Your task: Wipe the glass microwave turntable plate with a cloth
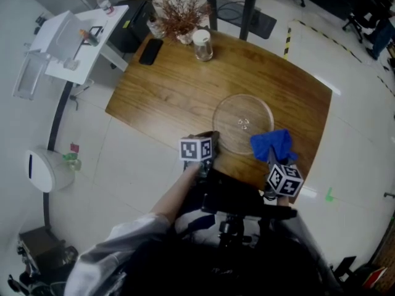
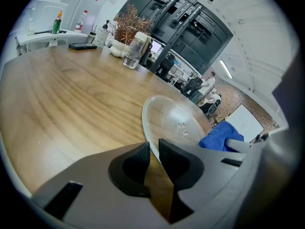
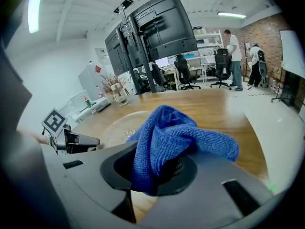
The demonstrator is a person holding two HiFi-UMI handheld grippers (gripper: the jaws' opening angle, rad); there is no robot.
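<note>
The right tool is clenched on a crumpled blue microfibre cloth, held at the near right rim of the round clear glass turntable plate. The left tool is seen closed on the plate's near rim, pinning it flat on the wooden counter. Wiping is judged barely begun, with the whole surface left.

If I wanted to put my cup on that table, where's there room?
Bare wood lies left of the glass plate, this side of the phone and jar, and beyond the plate's right. Crowded: round the plant, and the near edge by the cloth.
</note>
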